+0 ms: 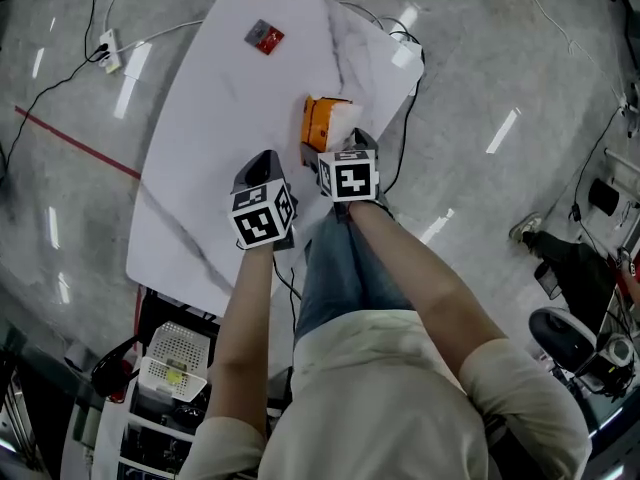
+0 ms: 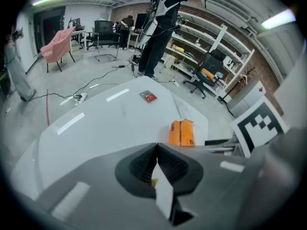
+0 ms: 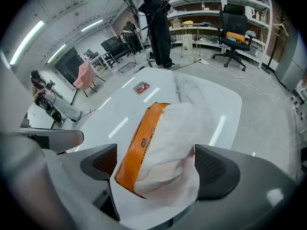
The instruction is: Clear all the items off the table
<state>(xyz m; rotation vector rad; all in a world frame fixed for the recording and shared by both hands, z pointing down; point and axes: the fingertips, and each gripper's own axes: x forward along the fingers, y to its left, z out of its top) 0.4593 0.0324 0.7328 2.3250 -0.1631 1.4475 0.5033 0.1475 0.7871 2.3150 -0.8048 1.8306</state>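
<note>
The right claw stands released around the orange tissue pack on the desk; the left claw is clenched on a thin white sheet

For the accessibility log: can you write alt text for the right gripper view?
The right gripper, fingers open, straddles an orange tissue pack with white tissue bulging out, lying on a white marbled table. A small red packet lies farther back on it.

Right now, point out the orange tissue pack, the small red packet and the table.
orange tissue pack (image 3: 135,147): right gripper view, on its orange wrapper.
small red packet (image 1: 265,36): head view, on its middle.
table (image 1: 215,138): head view, on a bare part of its white top.
</note>
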